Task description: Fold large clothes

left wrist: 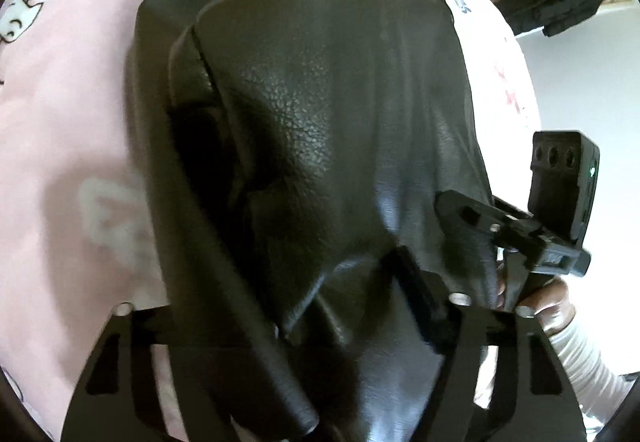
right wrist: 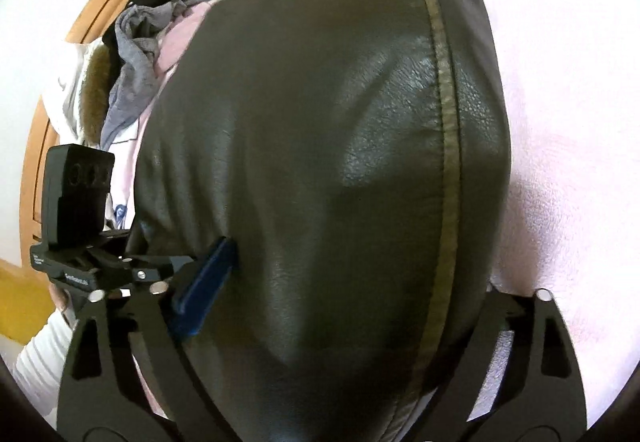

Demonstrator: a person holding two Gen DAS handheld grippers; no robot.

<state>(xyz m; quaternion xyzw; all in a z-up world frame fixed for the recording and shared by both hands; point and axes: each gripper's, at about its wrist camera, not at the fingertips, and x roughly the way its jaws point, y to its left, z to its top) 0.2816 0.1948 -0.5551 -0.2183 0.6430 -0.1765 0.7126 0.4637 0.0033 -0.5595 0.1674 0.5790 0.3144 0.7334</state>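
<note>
Jacket (left wrist: pixel 340 122) draped over pink bed sheet (left wrist: pixel 60 122) for folding | left gripper (left wrist: pixel 304 326) fingers pinch jacket hem | right gripper (right wrist: pixel 360 274) fingers straddle leather, grip unclear | both lifting edge, judged.

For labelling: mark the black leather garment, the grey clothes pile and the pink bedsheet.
black leather garment (right wrist: pixel 320 162): right wrist view, on its shiny middle panel.
grey clothes pile (right wrist: pixel 132 54): right wrist view, on the crumpled grey fabric.
pink bedsheet (left wrist: pixel 60 122): left wrist view, on bare sheet.
</note>
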